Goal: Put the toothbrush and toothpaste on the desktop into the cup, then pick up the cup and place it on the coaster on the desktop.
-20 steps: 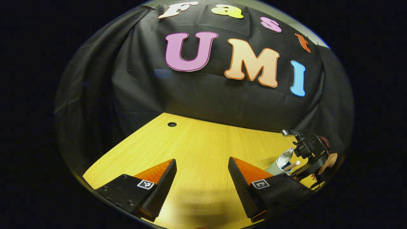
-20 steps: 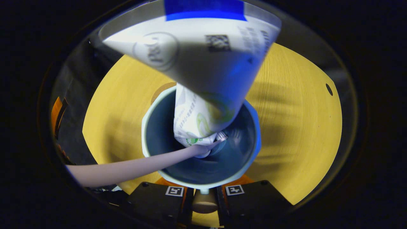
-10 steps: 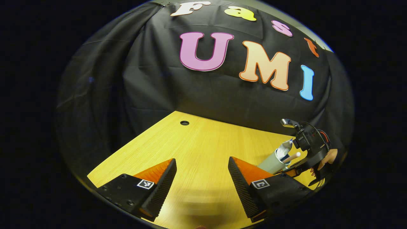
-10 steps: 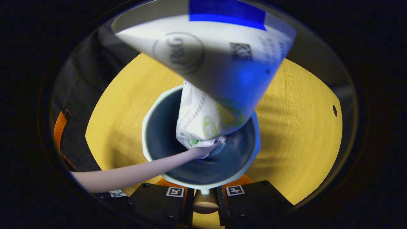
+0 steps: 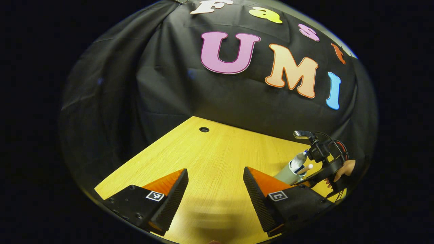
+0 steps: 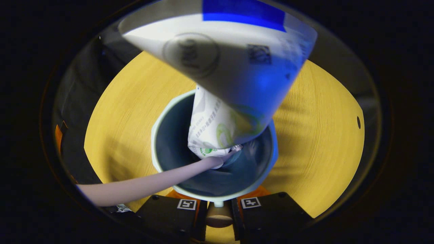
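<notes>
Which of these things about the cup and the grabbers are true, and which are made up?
1. The toothpaste stands in the cup. True.
2. The toothbrush lies flat on the desktop. False: it leans in the cup, its handle poking out over the rim.
3. The left gripper holds the cup. False: it is open and holds nothing.
4. The right gripper is closed on the cup's near rim. True.
5. The cup is tipped over on its side. False: in the left gripper view it stays mouth up.
</notes>
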The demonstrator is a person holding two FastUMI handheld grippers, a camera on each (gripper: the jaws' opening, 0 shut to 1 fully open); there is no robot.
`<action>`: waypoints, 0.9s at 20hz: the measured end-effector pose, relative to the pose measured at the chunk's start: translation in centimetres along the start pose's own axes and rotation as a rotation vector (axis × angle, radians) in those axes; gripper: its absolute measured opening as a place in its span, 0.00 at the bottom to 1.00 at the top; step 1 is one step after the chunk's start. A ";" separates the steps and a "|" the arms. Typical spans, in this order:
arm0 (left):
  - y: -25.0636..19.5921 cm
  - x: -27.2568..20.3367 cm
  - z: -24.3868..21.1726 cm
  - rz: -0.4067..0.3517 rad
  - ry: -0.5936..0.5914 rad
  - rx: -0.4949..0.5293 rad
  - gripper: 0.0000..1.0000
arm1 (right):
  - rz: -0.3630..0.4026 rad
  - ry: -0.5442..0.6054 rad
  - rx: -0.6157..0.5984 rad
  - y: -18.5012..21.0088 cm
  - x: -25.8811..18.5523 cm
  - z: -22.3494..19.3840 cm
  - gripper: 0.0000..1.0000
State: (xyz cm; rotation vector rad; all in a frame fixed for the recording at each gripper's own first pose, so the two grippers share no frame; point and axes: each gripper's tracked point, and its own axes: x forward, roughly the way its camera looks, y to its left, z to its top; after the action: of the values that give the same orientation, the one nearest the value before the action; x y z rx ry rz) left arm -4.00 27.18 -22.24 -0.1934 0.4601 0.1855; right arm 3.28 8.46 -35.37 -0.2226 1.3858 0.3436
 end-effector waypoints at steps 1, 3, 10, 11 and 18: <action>-0.3 0.2 0.1 -0.010 0.000 0.002 0.95 | 0.006 -0.004 0.002 0.0 -0.5 -0.4 0.33; -1.3 0.8 0.1 -0.040 0.004 0.011 0.94 | 0.027 -0.025 0.016 -0.3 -2.1 -0.8 0.31; -8.3 1.6 1.4 -0.152 -0.006 0.070 0.94 | 0.075 -0.235 0.080 -3.7 -9.7 -2.7 1.00; -9.6 1.6 1.3 -0.159 -0.004 0.071 0.94 | 0.087 -0.295 0.090 -4.5 -11.4 -2.9 1.00; -18.7 -0.5 2.1 -0.203 -0.036 0.096 0.94 | 0.102 -0.586 0.174 -10.8 -21.4 -5.1 0.99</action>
State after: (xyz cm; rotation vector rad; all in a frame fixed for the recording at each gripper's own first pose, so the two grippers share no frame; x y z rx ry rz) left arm 0.55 9.50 -17.53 -0.1416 0.4095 -0.0316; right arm -0.60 -5.63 -15.76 0.0923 0.8418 0.3362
